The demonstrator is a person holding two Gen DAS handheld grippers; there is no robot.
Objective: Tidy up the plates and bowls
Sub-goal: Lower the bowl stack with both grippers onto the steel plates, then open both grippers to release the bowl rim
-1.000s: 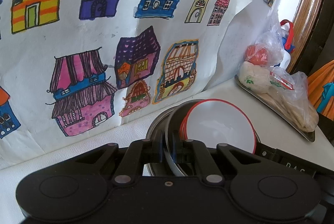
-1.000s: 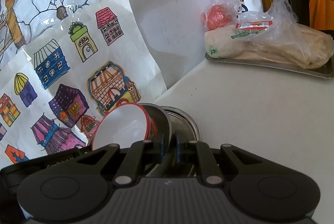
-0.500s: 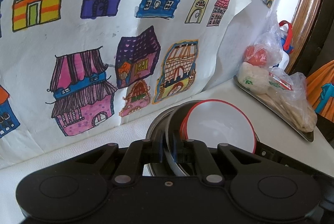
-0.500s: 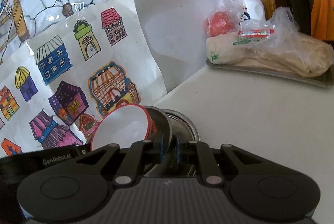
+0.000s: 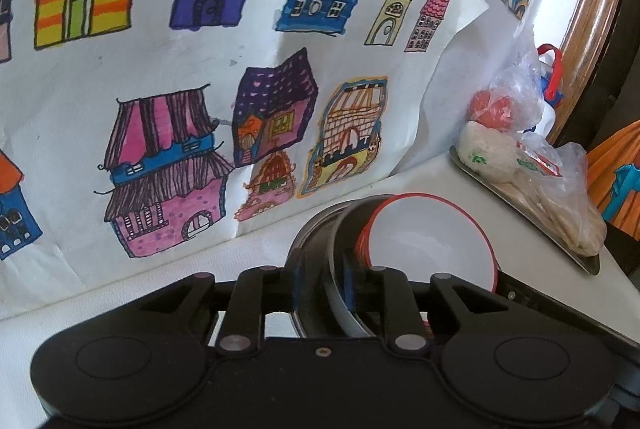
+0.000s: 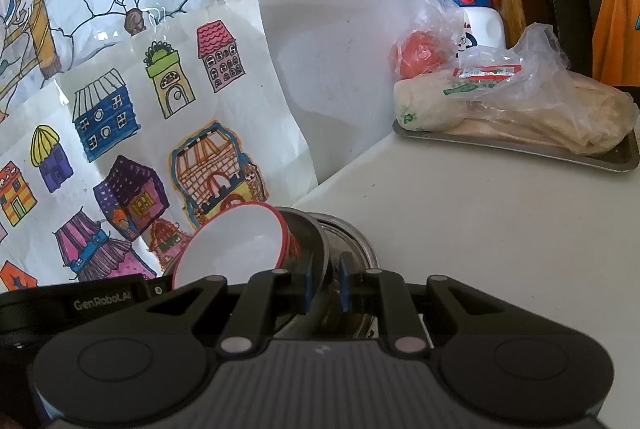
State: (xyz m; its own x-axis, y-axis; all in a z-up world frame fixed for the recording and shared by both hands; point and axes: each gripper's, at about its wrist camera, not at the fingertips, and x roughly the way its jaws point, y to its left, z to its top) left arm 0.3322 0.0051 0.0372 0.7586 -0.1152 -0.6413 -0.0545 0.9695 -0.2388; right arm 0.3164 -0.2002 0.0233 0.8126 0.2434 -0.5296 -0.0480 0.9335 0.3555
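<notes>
A stack of nested dishes is held tilted above the white table: a white bowl with a red rim sits inside a steel bowl, with another steel dish outside it. My left gripper is shut on the steel bowl's rim on one side. My right gripper is shut on the steel rim on the opposite side. The left gripper's black body shows in the right wrist view.
A steel tray with bagged food stands at the table's far right, with a red tomato in plastic and a white bottle behind it. Children's house drawings cover the wall behind.
The stack and both grippers have risen and shifted slightly; the right wrist view has tilted upward a little. Both grips are unchanged.
</notes>
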